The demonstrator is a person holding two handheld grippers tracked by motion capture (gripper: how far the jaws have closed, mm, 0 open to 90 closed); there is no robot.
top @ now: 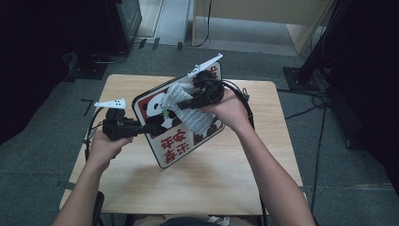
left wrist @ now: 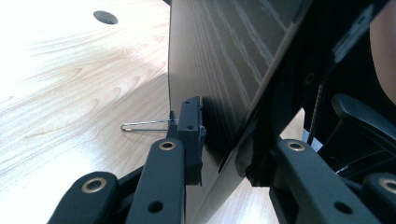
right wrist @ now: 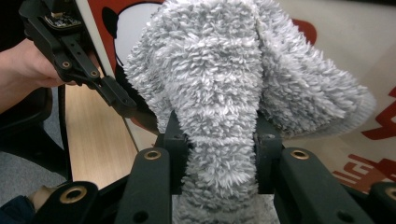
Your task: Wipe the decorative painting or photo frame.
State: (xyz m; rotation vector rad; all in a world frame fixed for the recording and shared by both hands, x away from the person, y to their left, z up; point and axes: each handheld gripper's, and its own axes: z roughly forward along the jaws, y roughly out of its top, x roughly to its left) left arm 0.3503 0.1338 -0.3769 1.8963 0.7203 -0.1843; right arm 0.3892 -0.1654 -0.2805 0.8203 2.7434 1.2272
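A square board (top: 174, 141) with a panda picture and red characters is held tilted above the wooden table (top: 211, 183). My left gripper (top: 148, 128) is shut on the board's left edge. In the left gripper view my left gripper (left wrist: 222, 149) has its pads clamped on either side of the board's edge (left wrist: 219, 56). My right gripper (top: 181, 104) is shut on a grey fluffy cloth (top: 193, 117), which lies against the board's picture side. In the right gripper view the cloth (right wrist: 224, 70) bulges out from between the jaws of my right gripper (right wrist: 217, 140), in front of the board (right wrist: 336, 56).
A thin metal clip (left wrist: 144, 125) lies on the tabletop behind the board, and a round hole (left wrist: 105, 17) is in the table farther off. Cables trail over the table's far right corner (top: 244, 94). Dark stand bases (top: 301, 75) sit on the grey floor.
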